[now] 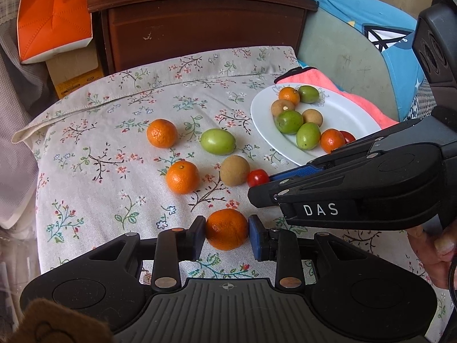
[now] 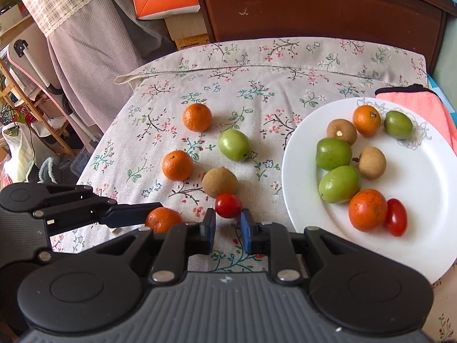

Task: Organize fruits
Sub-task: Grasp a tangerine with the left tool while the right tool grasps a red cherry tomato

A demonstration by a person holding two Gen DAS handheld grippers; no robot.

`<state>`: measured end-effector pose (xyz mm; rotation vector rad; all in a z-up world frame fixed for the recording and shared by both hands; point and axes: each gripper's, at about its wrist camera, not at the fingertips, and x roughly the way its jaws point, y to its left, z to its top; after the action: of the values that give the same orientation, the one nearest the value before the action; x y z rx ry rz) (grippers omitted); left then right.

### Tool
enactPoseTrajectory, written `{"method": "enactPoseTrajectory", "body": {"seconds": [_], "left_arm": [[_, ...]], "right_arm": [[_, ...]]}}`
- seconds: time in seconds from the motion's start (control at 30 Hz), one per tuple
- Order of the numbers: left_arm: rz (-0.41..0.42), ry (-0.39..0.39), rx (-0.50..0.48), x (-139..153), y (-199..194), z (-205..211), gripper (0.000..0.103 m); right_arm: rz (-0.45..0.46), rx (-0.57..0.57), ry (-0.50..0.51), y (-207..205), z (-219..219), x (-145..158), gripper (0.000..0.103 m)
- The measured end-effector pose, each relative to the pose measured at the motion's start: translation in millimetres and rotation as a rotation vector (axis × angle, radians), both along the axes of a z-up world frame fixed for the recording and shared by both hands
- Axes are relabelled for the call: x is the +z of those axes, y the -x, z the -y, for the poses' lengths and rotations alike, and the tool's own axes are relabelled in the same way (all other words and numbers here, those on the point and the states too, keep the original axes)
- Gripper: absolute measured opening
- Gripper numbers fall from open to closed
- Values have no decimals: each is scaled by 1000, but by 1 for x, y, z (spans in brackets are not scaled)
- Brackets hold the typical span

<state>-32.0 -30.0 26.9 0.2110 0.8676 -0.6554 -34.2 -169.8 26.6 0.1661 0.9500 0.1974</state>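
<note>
My left gripper (image 1: 227,228) is shut on an orange mandarin (image 1: 226,238), one pad against each side, low over the floral cloth (image 1: 114,120). My right gripper (image 2: 228,220) is shut on a small red cherry tomato (image 2: 228,205) at its fingertips; in the left wrist view it reaches in from the right (image 1: 267,183). Loose on the cloth lie two mandarins (image 1: 162,133) (image 1: 182,177), a green fruit (image 1: 217,141) and a brown round fruit (image 1: 234,170). The white plate (image 2: 414,177) at the right holds several mixed fruits.
A dark wooden cabinet (image 1: 200,28) stands behind the cloth-covered surface, with an orange carton (image 1: 54,20) to its left. A pink towel (image 2: 414,100) lies behind the plate. A person's hand (image 1: 437,254) holds the right gripper's handle.
</note>
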Motion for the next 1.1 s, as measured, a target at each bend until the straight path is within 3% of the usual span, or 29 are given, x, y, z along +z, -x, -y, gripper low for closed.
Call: {"method": "enactPoseTrajectory", "body": {"seconds": [0.13,0.2,0.33,0.43,0.5,0.53,0.83,0.93,1.1], "left_arm": [[4,0,-1,0,0,0,30],[10,6,4,1,0,0,30],[5,7,7,2,-1,1,29],[4,1,3,1,0,1,29],[3,3,5,2,0,0,29],[2,4,8,2,0,-1,29],[-5,7,15,2,2,-4,29],[-7,6,21,1,1,-5,30],[-2,3,20,1,1,-4,30]], "right_arm": [[6,-7,1,0,-1,0,20],[14,-2,6,1,-1,1,13],[10,21,17,1,-3,2,13],[28,43,34,3,-8,4,21],[43,45,29,4,-9,6,35],[49,48,28,4,-9,7,36],[59,71,74,-5,-19,3,36],[45,77,79,-6,-20,0,26],[51,87,85,-3,-21,1,25]]}}
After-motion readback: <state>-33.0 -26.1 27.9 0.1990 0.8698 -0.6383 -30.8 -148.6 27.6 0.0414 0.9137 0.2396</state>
